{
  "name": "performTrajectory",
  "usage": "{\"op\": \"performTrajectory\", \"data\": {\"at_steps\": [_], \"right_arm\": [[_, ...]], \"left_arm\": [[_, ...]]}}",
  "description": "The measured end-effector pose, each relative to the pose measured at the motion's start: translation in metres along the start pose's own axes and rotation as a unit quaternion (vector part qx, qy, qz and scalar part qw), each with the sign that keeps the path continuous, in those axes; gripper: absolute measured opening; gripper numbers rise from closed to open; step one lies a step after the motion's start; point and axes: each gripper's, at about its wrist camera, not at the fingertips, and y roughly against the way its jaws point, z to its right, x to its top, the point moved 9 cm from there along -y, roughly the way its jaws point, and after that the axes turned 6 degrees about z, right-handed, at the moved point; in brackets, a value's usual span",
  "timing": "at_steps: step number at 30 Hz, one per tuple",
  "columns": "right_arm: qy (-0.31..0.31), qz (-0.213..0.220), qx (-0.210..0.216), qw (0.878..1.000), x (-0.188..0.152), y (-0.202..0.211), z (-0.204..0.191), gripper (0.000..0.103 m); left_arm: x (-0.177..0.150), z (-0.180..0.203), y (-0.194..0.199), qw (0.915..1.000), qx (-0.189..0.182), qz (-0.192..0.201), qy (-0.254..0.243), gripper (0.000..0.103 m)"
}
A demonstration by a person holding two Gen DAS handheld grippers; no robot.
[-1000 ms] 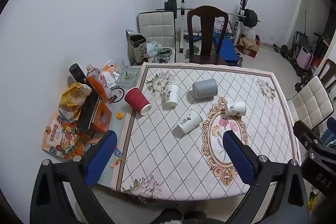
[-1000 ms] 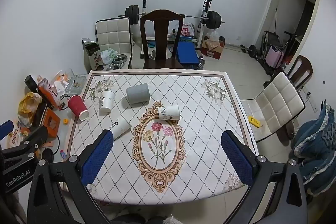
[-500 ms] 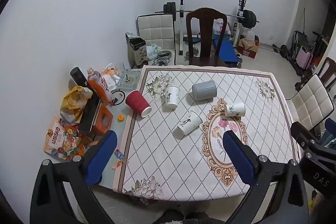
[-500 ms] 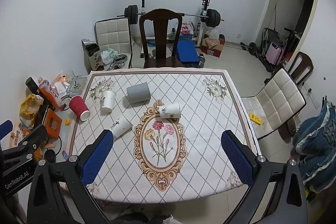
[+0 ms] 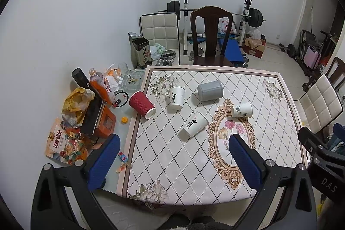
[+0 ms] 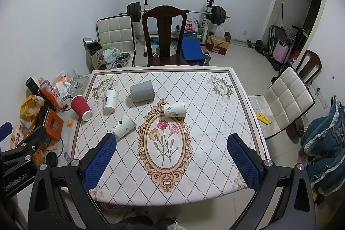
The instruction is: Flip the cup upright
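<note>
Several cups lie on their sides on a table (image 5: 280, 143) with a diamond-pattern cloth: a red cup (image 5: 142, 104) at the left edge, a grey cup (image 5: 210, 91) at the back, and white paper cups (image 5: 195, 127) (image 5: 242, 110). Another white cup (image 5: 176, 97) stands upside down. In the right wrist view the same cups show: red (image 6: 81, 108), grey (image 6: 142, 91), white (image 6: 124, 125) (image 6: 174, 109) (image 6: 110, 99). My left gripper (image 5: 173, 162) is open and empty above the table's near left corner. My right gripper (image 6: 171, 162) is open and empty above the near edge.
Bottles, snack bags and an orange box (image 5: 103, 124) crowd the glass strip left of the cloth. A dark wooden chair (image 5: 210, 36) stands at the far side, a white chair (image 6: 286, 98) at the right. Weight bench and barbell rack stand behind.
Both grippers have pulled back and risen slightly, so the table looks a little smaller and farther. The cups have not moved. Both jaws stay open.
</note>
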Motion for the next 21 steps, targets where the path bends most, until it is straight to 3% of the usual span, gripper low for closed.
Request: {"op": "performTrajectory", "data": {"at_steps": [21], "right_arm": [[-0.001,-0.005,-0.001,1.0,-0.0082,-0.0009,0.0009,0.103]], "left_arm": [[-0.0014,-0.0002,-0.0006,1.0,0.001,-0.003,-0.002,0.103]]}}
